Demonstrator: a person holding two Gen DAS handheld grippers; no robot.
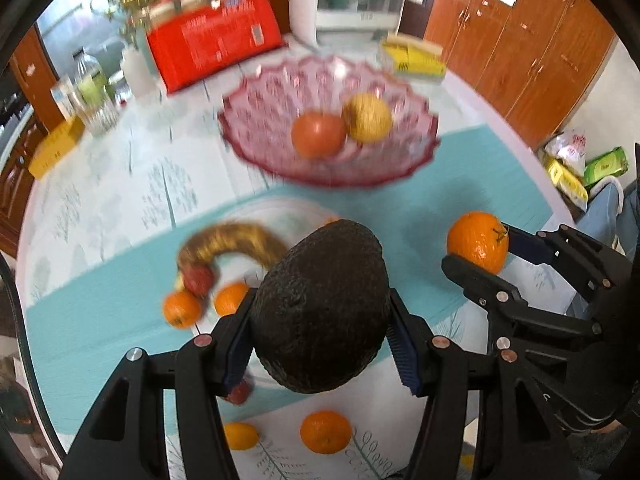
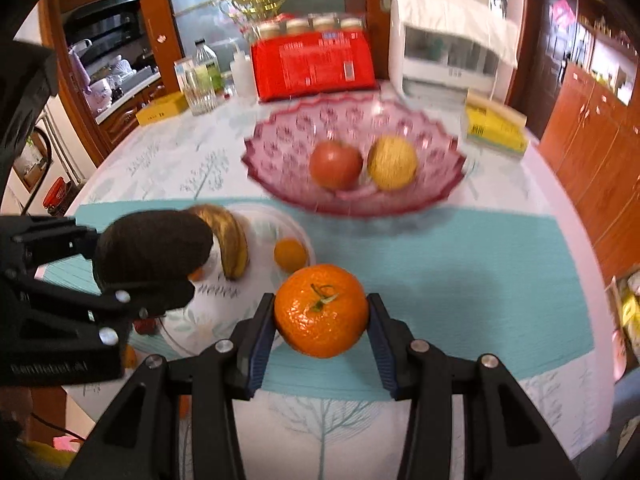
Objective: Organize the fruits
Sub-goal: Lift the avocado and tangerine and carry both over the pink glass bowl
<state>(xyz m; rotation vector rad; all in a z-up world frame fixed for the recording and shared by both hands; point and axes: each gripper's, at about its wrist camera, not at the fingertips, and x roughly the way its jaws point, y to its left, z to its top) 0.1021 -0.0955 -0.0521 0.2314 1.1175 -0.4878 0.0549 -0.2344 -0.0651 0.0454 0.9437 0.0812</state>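
Observation:
My left gripper is shut on a dark avocado, held above the table; it also shows in the right wrist view. My right gripper is shut on an orange tangerine, also seen at the right of the left wrist view. A pink glass bowl ahead holds a red tomato and a yellow fruit. A banana, a red fruit and several tangerines lie on a clear plate and the table below.
At the back of the round table stand a red box, a white appliance, a yellow box, a glass jar and another yellow box. Wooden cabinets are at the right.

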